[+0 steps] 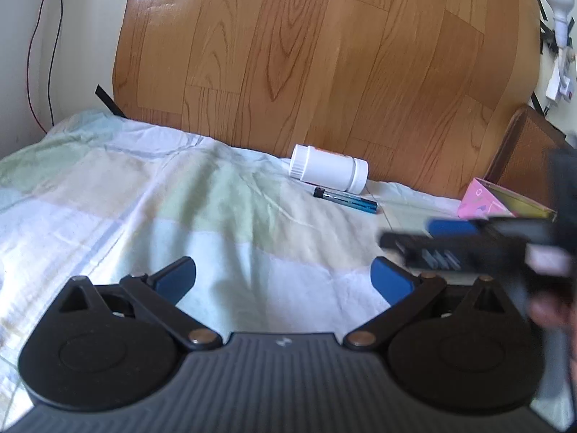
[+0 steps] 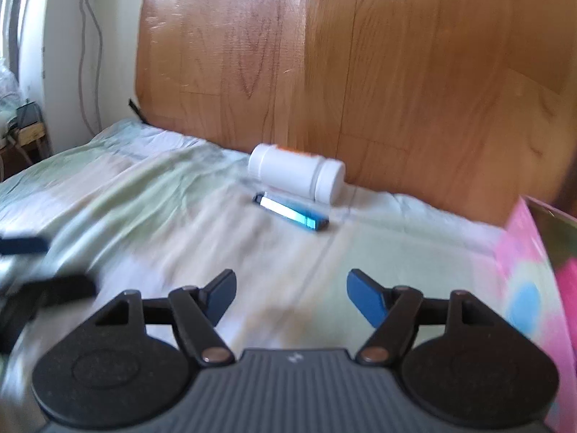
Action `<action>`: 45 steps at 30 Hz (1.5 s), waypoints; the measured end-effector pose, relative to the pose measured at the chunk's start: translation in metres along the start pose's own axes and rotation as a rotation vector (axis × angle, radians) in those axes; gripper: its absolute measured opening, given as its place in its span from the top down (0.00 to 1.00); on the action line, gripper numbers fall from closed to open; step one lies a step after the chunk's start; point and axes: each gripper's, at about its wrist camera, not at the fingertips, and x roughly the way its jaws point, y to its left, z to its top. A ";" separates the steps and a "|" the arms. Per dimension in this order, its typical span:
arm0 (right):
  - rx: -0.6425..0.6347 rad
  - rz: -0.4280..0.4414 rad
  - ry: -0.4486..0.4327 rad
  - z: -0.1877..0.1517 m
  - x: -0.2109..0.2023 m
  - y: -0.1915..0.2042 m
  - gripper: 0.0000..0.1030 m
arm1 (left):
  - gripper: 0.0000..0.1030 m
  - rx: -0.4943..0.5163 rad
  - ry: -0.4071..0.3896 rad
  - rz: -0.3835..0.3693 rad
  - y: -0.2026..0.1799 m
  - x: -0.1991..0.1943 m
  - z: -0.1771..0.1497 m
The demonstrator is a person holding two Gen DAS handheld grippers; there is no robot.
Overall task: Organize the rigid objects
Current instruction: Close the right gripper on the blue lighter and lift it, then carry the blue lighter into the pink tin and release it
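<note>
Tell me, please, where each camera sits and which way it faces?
Left wrist: on the left gripper, facing the bedsheet and wooden board; the right gripper crosses at right.
Right wrist: on the right gripper, same heading; pink box at right.
Both show the white bottle and blue stick.

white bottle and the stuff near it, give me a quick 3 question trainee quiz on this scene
1. True or false: the white bottle stands upright on the bedsheet.
2. What lies just in front of the bottle? A) blue pen-like stick B) spoon C) cup
3. Fill in: the pink box sits at the ___ edge of the right wrist view.

Key:
1. False, it lies on its side.
2. A
3. right

Both the left gripper and right gripper have fingers apart, holding nothing.
</note>
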 end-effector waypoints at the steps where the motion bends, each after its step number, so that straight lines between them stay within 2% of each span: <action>1: 0.000 -0.001 0.001 0.007 0.011 -0.001 0.31 | 0.00 -0.008 0.002 -0.002 0.001 0.000 0.000; 5: -0.007 0.000 0.056 0.029 0.056 -0.005 0.28 | 0.00 -0.033 0.009 -0.010 0.004 0.002 0.000; 7: -0.010 0.006 0.097 0.034 0.074 -0.007 0.34 | 0.00 -0.031 0.007 -0.014 0.003 0.002 0.000; 8: -0.008 0.026 0.109 0.035 0.079 -0.008 0.40 | 0.00 -0.030 0.007 -0.015 0.003 0.003 0.000; 11: -0.002 0.103 0.118 0.038 0.078 -0.007 0.72 | 0.00 -0.035 0.011 -0.019 0.004 0.003 0.001; 13: -0.032 0.092 0.116 0.032 0.068 0.001 0.78 | 0.00 -0.044 0.014 -0.022 0.006 0.004 0.001; 19: -0.020 0.116 0.105 -0.005 0.008 0.009 0.79 | 0.00 -0.057 0.013 -0.037 0.008 0.005 0.001; 23: 0.053 0.179 0.105 -0.049 -0.062 -0.001 0.78 | 0.00 -0.051 0.006 -0.055 0.008 0.003 0.001; 27: 0.162 0.198 0.099 -0.093 -0.131 -0.023 0.78 | 0.00 -0.021 -0.005 -0.080 0.003 0.000 0.000; 30: 0.269 0.151 0.066 -0.130 -0.185 -0.046 0.78 | 0.00 0.022 -0.011 -0.100 -0.004 -0.004 -0.002; 32: 0.301 0.062 0.046 -0.152 -0.214 -0.054 0.78 | 0.00 0.041 0.017 -0.107 -0.013 -0.005 -0.004; 34: 0.340 0.001 0.032 -0.174 -0.237 -0.062 0.79 | 0.00 0.006 0.082 -0.175 -0.027 -0.008 -0.007; 37: 0.405 0.000 -0.010 -0.192 -0.255 -0.067 0.81 | 0.00 -0.013 0.177 -0.363 -0.068 -0.020 -0.014; 40: 0.442 0.021 -0.042 -0.196 -0.255 -0.071 0.81 | 0.00 -0.026 0.310 -0.556 -0.116 -0.026 -0.022; 42: 0.463 0.042 -0.056 -0.196 -0.253 -0.075 0.81 | 0.00 -0.023 0.401 -0.606 -0.144 -0.024 -0.029; 45: 0.488 0.069 -0.082 -0.205 -0.257 -0.079 0.81 | 0.06 -0.024 0.507 -0.632 -0.173 -0.017 -0.041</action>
